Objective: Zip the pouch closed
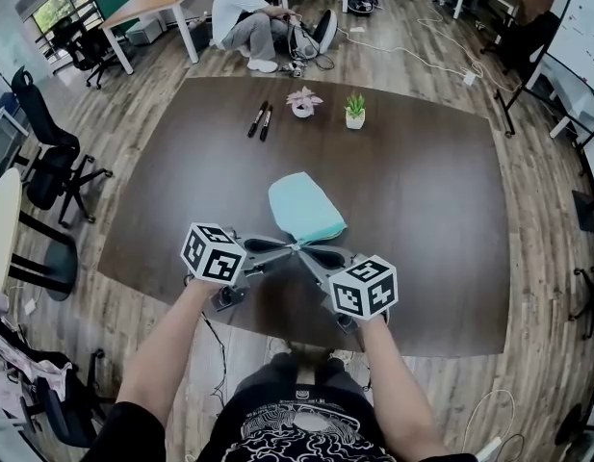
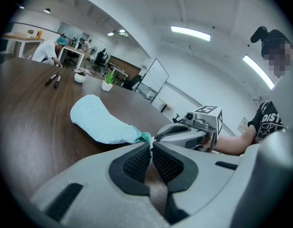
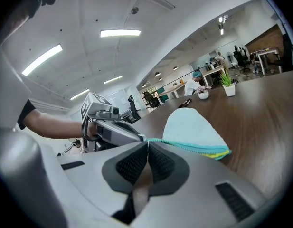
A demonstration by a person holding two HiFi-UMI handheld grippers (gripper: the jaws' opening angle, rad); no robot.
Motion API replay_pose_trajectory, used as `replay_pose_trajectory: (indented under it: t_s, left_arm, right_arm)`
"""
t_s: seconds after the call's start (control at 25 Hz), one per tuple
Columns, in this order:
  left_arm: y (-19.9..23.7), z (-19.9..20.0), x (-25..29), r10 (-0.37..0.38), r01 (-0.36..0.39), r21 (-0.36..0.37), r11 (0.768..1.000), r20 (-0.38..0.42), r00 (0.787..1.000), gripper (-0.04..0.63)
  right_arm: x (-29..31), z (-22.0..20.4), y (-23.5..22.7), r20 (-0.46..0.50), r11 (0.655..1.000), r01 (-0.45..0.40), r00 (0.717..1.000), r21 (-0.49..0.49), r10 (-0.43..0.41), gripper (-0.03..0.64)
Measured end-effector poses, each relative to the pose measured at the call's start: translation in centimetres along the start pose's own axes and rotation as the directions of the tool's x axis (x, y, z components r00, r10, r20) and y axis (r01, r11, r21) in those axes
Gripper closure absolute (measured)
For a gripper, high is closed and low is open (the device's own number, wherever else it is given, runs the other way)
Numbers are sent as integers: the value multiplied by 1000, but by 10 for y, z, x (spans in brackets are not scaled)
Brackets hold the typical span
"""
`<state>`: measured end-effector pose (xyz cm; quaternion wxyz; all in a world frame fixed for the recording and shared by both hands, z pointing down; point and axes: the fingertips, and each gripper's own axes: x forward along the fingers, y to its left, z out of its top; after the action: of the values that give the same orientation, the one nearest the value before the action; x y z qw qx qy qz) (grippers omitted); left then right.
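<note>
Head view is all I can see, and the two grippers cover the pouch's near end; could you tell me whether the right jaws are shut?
Observer: Yes, the right gripper has its jaws together at the end of the pouch's teal zipper.
Operator: And the left one, please?
Observer: The left gripper is pinched shut on the pouch's teal corner.
Operator: Is the zipper closed?
Observer: I cannot tell; its teal line runs from the right jaws to a yellow end.

Pouch (image 1: pixel 306 208): near end hidden behind both grippers' fingertips. Left gripper (image 2: pixel 151 145): pale sliver pinched between fingertips, too small to identify. Right gripper (image 3: pixel 147 143): zip slider not discernible at fingertips.
</note>
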<state>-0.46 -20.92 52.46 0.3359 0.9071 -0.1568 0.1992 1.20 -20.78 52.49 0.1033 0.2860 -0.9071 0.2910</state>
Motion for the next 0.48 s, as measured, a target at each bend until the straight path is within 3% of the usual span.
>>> replay_pose_trajectory:
  t_s: [0.48]
  left_arm:
    - [4,-7,0,55,-54,22,998,-31,998,572]
  right_arm:
    - [3,-6,-3,-14,999,43,999,4,-43,614]
